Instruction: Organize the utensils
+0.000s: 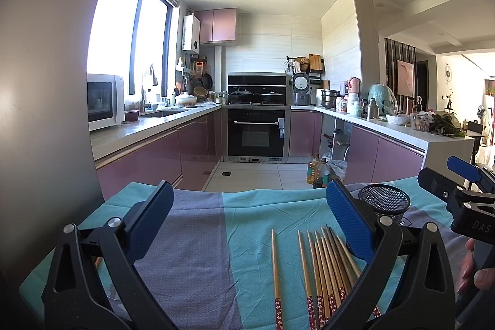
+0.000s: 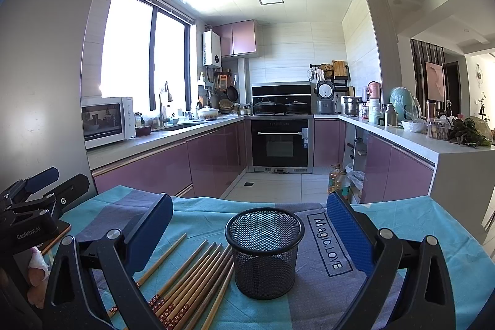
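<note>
- Surface [image 2: 439,240] draped in a teal and grey-purple cloth [image 2: 263,311], lettering "Magic.LOVE" on a grey band.
- Black mesh cup [image 2: 264,252] upright on the cloth, between the fingers of the right tongs [image 2: 250,234], touching neither.
- Wooden chopsticks [image 2: 191,280] in a loose bundle flat on the cloth just left of the cup, one lying apart; in the left view, under and between the fingers of the left tongs [image 1: 250,225].
- Left tongs spread wide, gripping nothing.
- Right tongs likewise spread wide, gripping nothing.
</note>
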`<state>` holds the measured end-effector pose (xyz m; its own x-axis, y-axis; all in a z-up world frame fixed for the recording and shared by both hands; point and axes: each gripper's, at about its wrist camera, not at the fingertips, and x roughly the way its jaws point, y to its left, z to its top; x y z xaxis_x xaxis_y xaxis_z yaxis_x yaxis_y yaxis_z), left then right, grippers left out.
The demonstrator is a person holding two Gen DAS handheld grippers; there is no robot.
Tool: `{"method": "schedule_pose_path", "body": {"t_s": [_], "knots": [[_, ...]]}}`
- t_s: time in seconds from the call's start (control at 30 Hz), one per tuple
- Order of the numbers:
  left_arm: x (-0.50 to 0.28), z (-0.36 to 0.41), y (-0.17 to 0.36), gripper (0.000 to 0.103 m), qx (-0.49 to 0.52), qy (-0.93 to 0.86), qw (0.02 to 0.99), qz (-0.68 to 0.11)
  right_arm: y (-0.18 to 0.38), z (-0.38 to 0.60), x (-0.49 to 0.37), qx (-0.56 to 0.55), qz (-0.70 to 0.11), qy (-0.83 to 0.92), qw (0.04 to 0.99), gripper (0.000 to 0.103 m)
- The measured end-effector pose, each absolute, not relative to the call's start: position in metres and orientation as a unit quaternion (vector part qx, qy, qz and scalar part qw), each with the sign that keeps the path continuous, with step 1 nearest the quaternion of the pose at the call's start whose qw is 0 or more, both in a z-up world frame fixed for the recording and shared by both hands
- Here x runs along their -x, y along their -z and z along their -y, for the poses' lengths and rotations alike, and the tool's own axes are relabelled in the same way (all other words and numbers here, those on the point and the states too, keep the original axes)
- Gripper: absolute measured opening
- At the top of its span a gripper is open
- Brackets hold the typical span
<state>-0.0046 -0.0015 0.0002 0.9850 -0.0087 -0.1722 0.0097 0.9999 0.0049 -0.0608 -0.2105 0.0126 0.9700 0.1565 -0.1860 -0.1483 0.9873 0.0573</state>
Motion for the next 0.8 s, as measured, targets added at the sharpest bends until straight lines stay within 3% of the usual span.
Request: {"method": "schedule_pose_path", "body": {"t_s": [0.8], "knots": [[0.0032,0.0008,0.0034,0.097,-0.003,0.005,0.995,-0.099,-0.0083,0.2118,0.0574,-0.023,-0.106,-0.079,0.991,0.096]]}}
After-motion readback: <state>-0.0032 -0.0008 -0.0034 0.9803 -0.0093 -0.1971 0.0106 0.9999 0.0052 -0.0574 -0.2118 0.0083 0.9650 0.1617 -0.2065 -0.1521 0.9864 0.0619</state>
